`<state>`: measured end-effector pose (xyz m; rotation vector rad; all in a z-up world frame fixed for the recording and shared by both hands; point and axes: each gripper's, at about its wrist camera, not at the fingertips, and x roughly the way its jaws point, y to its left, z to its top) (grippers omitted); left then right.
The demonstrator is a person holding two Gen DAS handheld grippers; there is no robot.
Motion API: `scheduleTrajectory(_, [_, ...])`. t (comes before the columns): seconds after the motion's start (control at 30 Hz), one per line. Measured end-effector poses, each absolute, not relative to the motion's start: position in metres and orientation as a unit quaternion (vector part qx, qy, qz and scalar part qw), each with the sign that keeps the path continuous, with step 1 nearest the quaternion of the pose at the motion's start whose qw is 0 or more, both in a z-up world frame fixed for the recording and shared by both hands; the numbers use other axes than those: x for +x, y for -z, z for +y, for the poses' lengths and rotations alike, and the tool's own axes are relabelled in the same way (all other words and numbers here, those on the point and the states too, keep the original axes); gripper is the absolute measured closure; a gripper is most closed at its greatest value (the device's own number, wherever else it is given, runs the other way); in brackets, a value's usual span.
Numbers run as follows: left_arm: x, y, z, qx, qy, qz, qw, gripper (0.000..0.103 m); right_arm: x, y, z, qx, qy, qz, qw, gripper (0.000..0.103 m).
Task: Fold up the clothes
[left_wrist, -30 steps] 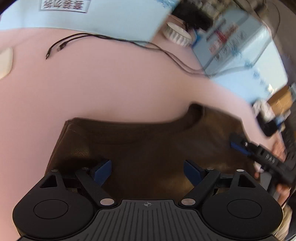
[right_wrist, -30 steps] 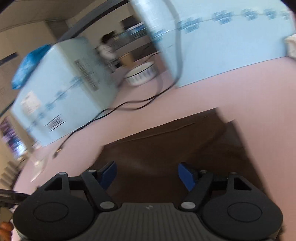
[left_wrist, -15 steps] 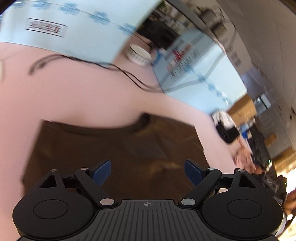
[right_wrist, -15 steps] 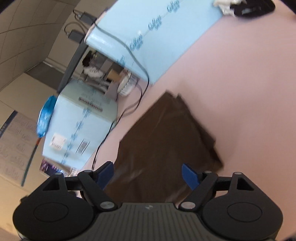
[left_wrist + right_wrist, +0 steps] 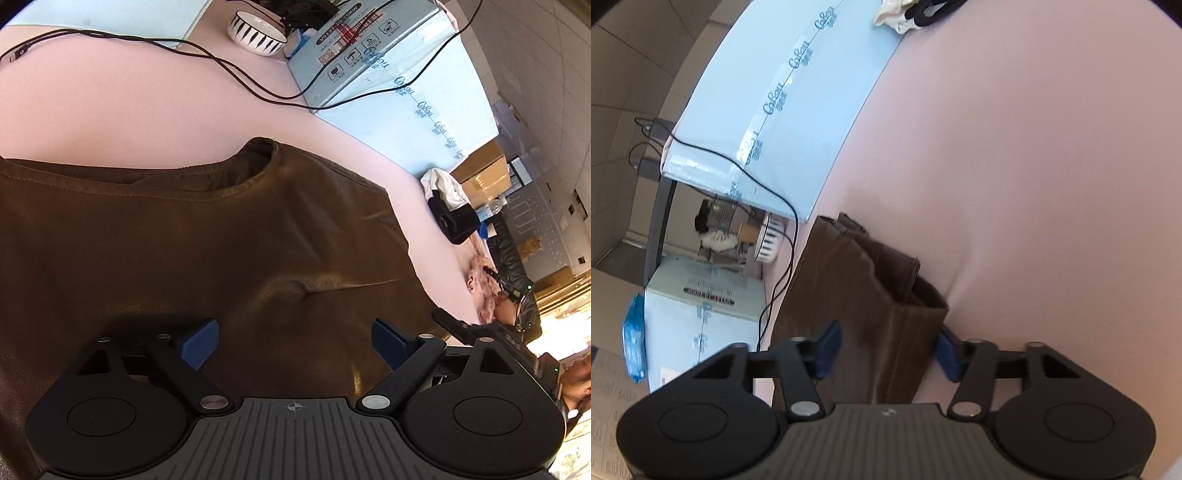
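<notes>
A brown garment (image 5: 221, 236) lies folded flat on the pink table (image 5: 110, 110), collar toward the far side. My left gripper (image 5: 293, 343) is open just above its near part, blue pads spread wide, holding nothing. In the right wrist view the same garment (image 5: 857, 295) shows as a folded stack with layered edges at its right side. My right gripper (image 5: 888, 349) is open and straddles the garment's near right corner, one pad over the cloth and one beside its edge. The right gripper's black body (image 5: 480, 332) shows at the garment's right edge in the left wrist view.
Black cables (image 5: 221, 70) run across the table. A striped white bowl (image 5: 256, 31) and light blue boxes (image 5: 399, 92) stand at the far side. A black and white item (image 5: 450, 210) lies at the right. The long blue box (image 5: 783, 110) borders the table.
Both grippers have swung and dropped closer to the garment. The right gripper has come down over the near right corner. Both stay open.
</notes>
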<state>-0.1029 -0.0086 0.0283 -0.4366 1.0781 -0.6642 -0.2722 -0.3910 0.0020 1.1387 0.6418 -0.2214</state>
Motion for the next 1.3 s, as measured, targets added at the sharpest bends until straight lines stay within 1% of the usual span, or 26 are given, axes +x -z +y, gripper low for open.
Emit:
scheduleTrajectory(0.03, [-0.104, -0.029, -0.009, -0.200, 0.308, 0.498, 0.785, 0.011, -0.270, 0.001, -0.390, 0.525, 0.105, 0.296, 0.791, 0.080])
scheduleTrajectory(0.13, [-0.104, -0.030, -0.010, -0.199, 0.305, 0.503, 0.784, 0.011, -0.267, 0.006, -0.394, 0.529, 0.099, 0.291, 0.791, 0.088])
scheduleTrajectory(0.23, [-0.106, -0.038, -0.008, -0.199, 0.290, 0.513, 0.783, 0.011, -0.272, -0.001, -0.396, 0.517, 0.097, 0.280, 0.803, 0.090])
scheduleTrajectory(0.37, [-0.122, -0.052, -0.002, -0.161, 0.275, 0.477, 0.819, 0.011, -0.292, -0.021, -0.408, 0.475, 0.129, 0.226, 0.840, 0.090])
scheduleTrajectory(0.43, [-0.124, -0.049, 0.005, -0.176, 0.292, 0.478, 0.810, 0.011, -0.293, -0.011, -0.418, 0.479, 0.151, 0.261, 0.824, 0.088])
scheduleTrajectory(0.47, [-0.123, -0.045, 0.007, -0.185, 0.291, 0.483, 0.805, 0.011, -0.294, -0.009, -0.420, 0.473, 0.149, 0.268, 0.826, 0.089])
scheduleTrajectory(0.5, [-0.122, -0.043, 0.010, -0.193, 0.288, 0.489, 0.801, 0.011, -0.295, -0.008, -0.421, 0.465, 0.143, 0.272, 0.830, 0.085])
scheduleTrajectory(0.57, [-0.121, -0.044, 0.019, -0.210, 0.275, 0.495, 0.797, 0.011, -0.300, -0.012, -0.421, 0.445, 0.143, 0.275, 0.840, 0.069])
scheduleTrajectory(0.6, [-0.123, -0.049, 0.025, -0.213, 0.270, 0.490, 0.801, 0.011, -0.305, -0.019, -0.421, 0.435, 0.153, 0.258, 0.849, 0.049])
scheduleTrajectory(0.63, [-0.125, -0.055, 0.033, -0.213, 0.263, 0.481, 0.809, 0.011, -0.310, -0.025, -0.420, 0.425, 0.163, 0.239, 0.857, 0.037])
scheduleTrajectory(0.77, [-0.139, -0.087, 0.075, -0.202, 0.209, 0.421, 0.859, 0.011, -0.329, -0.060, -0.414, 0.351, 0.161, 0.133, 0.913, 0.036])
scheduleTrajectory(0.87, [-0.146, -0.085, 0.096, -0.230, 0.195, 0.438, 0.847, 0.010, -0.326, -0.075, -0.402, 0.322, 0.080, 0.113, 0.937, 0.035])
scheduleTrajectory(0.97, [-0.161, -0.079, 0.103, -0.254, 0.202, 0.445, 0.835, 0.010, -0.294, -0.086, -0.368, 0.280, -0.060, 0.172, 0.942, 0.032])
scheduleTrajectory(1.07, [-0.182, -0.094, 0.093, -0.250, 0.235, 0.384, 0.858, 0.010, -0.254, -0.084, -0.325, 0.256, -0.155, 0.240, 0.924, 0.032])
scheduleTrajectory(1.13, [-0.179, -0.104, 0.073, -0.233, 0.266, 0.364, 0.861, 0.010, -0.220, -0.075, -0.302, 0.258, -0.122, 0.309, 0.907, 0.032])
scheduleTrajectory(1.2, [-0.160, -0.099, 0.057, -0.235, 0.256, 0.375, 0.859, 0.010, -0.200, -0.065, -0.292, 0.258, -0.080, 0.346, 0.899, 0.033])
scheduleTrajectory(1.3, [-0.130, -0.082, 0.050, -0.225, 0.213, 0.394, 0.865, 0.010, -0.191, -0.046, -0.291, 0.261, -0.035, 0.352, 0.898, 0.032])
